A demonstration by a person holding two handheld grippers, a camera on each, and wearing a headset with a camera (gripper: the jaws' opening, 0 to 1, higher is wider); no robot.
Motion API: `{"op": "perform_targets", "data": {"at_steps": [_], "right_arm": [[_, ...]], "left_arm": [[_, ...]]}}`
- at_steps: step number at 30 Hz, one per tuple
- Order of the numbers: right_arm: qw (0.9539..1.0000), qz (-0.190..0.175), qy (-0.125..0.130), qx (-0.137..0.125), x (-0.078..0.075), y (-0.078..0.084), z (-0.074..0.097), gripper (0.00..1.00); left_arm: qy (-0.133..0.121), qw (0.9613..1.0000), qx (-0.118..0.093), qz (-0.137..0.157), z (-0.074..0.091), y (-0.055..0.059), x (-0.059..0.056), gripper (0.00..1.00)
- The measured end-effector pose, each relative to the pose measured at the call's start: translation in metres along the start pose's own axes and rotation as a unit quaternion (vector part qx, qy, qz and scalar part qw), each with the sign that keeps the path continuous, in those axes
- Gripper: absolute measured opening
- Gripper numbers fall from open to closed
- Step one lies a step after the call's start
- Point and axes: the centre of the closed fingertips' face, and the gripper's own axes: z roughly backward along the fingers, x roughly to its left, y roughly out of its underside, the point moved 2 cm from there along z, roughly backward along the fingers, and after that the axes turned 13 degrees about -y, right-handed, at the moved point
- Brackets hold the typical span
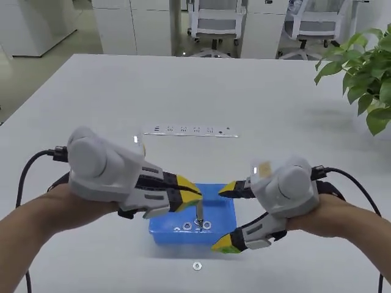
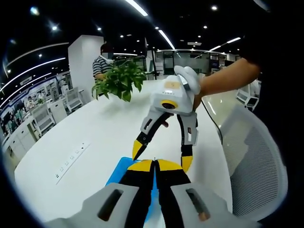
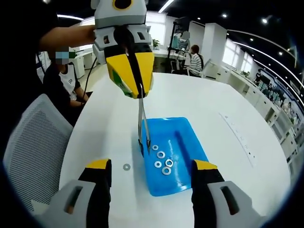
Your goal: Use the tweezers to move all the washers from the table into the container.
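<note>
Tweezers pinched in left tongs, tips in container; right tongs spread, loose washer on table just beside them

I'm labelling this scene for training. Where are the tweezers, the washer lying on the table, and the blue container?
tweezers (image 3: 142,121): right gripper view, mid-shaft.
washer on the table (image 3: 126,167): right gripper view, its centre.
blue container (image 3: 190,142): right gripper view, bare floor.

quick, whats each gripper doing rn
Left gripper: shut on the tweezers.
Right gripper: open, holding nothing.
</note>
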Motion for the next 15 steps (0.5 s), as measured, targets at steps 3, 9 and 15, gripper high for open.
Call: {"op": "perform_targets", "data": {"at_steps": [3,9,15], "right_arm": [[1.0,-0.003,0.003,-0.005,0.002,-0.001,0.001,0.74],[0.9998,-0.014,0.008,-0.009,0.008,0.003,0.003,0.83],[0.9992,-0.033,0.012,-0.02,0.014,0.007,0.002,0.94]], "left_arm": [[0.002,1.0,0.001,-0.001,0.003,0.001,-0.003,0.05],[0.006,1.0,0.006,0.0,0.005,0.006,-0.01,0.05],[0.011,0.9999,0.008,0.001,0.007,0.011,-0.017,0.05]]}}
